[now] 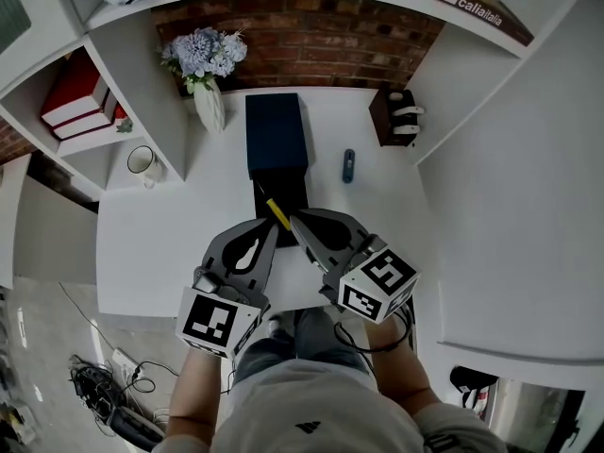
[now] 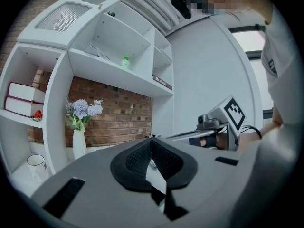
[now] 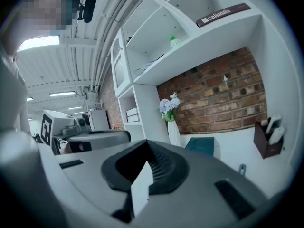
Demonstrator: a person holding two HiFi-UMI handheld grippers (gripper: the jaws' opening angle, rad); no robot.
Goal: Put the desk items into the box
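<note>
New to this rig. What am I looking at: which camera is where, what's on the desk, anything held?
No robot: a person holds a two-jaw gripper in each hand. The head view looks down from the person's head at the left gripper and right gripper. The other two come from a camera on each gripper, looking along its jaws. On the white desk: a dark blue box, a blue pen-like item, a brown holder, a flower vase; a mug in the left shelf nook. A yellow stick shows at the box's dark front end. Both jaw pairs are closed; neither gripper view shows anything held.
</note>
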